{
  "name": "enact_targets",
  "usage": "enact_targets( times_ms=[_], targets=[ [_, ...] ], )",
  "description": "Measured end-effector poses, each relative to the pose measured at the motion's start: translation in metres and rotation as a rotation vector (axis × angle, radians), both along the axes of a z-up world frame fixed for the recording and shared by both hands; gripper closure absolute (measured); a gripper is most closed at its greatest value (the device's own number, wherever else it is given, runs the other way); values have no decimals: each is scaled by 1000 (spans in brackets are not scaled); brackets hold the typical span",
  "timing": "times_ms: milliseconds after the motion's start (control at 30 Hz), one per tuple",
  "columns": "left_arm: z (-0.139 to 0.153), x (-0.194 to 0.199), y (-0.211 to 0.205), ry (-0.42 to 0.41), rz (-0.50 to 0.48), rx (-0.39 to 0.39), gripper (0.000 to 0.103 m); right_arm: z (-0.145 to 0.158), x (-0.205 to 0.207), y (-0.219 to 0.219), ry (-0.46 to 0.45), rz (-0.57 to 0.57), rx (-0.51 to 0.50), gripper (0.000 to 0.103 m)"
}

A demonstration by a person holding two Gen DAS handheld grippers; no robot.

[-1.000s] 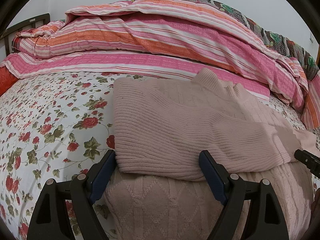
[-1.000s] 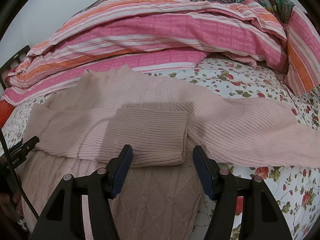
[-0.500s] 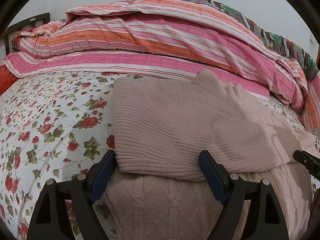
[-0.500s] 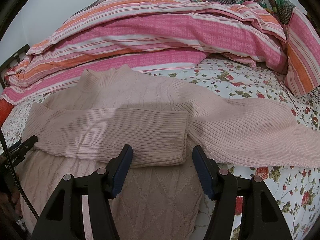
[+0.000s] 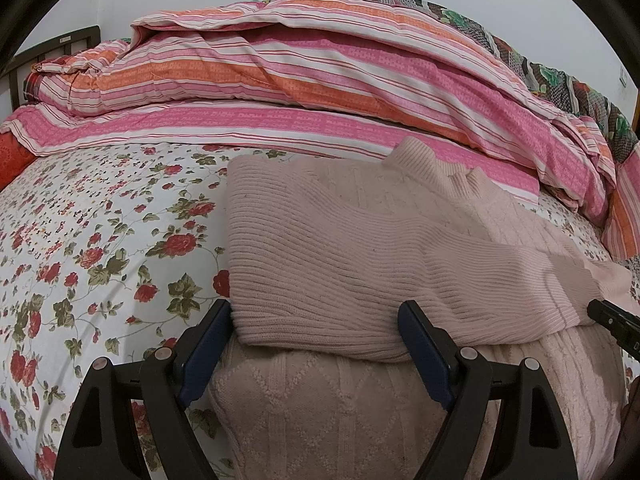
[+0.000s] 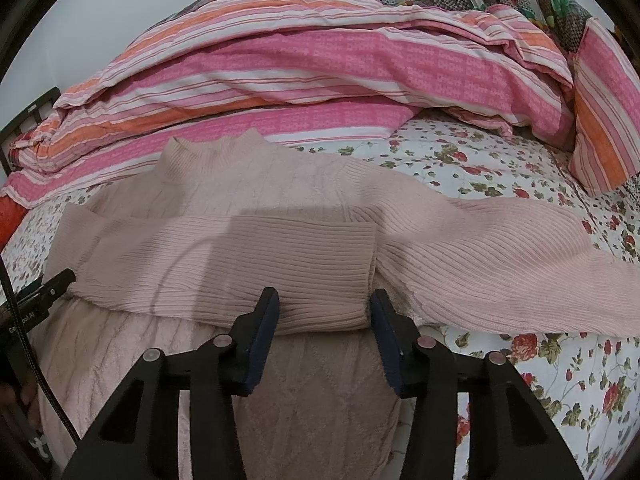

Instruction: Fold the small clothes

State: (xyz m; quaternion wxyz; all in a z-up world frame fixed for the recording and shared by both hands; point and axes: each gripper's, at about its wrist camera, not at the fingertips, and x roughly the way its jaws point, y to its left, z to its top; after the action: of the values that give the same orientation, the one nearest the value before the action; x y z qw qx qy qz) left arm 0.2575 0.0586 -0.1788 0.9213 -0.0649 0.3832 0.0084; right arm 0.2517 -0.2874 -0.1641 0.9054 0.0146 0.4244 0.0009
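The pink knit sweater (image 6: 256,204) lies flat on the bed (image 5: 100,240), collar toward the striped quilt (image 5: 320,92) heaped along the far edge, hem toward the near edge. One sleeve (image 6: 240,264) is already folded across the chest; its long axis runs crosswise to both tools. The other sleeve (image 6: 500,264) extends unfolded over the floral sheet toward the bed's right side.

The right hand-held gripper (image 6: 324,304) is nearer the folded sleeve's cuff (image 6: 360,272), which lies directly ahead between the jaws. The jaws are closing; the pads do not yet visibly press the knit.

The left hand-held gripper (image 5: 316,320) stands wide open, straddling the sleeve's fold at the shoulder side, holding nothing.

Judgement: the coming move turns on the right tool and the cuff.

A plain pale wall backs the bed.
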Motion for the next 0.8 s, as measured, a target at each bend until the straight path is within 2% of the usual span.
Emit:
enact_targets(
  times_ms=[367,467,533,567,667,800],
  targets=[
    [0,0,0,0,0,0,20,0,-2,0,-8,-12,-16,71],
    [0,0,0,0,0,-1,20,0,-2,-1,-11,-21,-25,78],
    [0,0,0,-1,0,-1,20,1,-3,-3,-20,-34,-35,94],
    [0,0,0,-1,0,-1,20,2,-4,-6,-29,-36,-30,96],
    [0,-1,2,-12,-5,-22,20,4,-7,-12,-50,-24,10,98],
    [1,-4,9,-37,-11,-89,20,6,-12,-25,-64,-22,72,98]
  ],
)
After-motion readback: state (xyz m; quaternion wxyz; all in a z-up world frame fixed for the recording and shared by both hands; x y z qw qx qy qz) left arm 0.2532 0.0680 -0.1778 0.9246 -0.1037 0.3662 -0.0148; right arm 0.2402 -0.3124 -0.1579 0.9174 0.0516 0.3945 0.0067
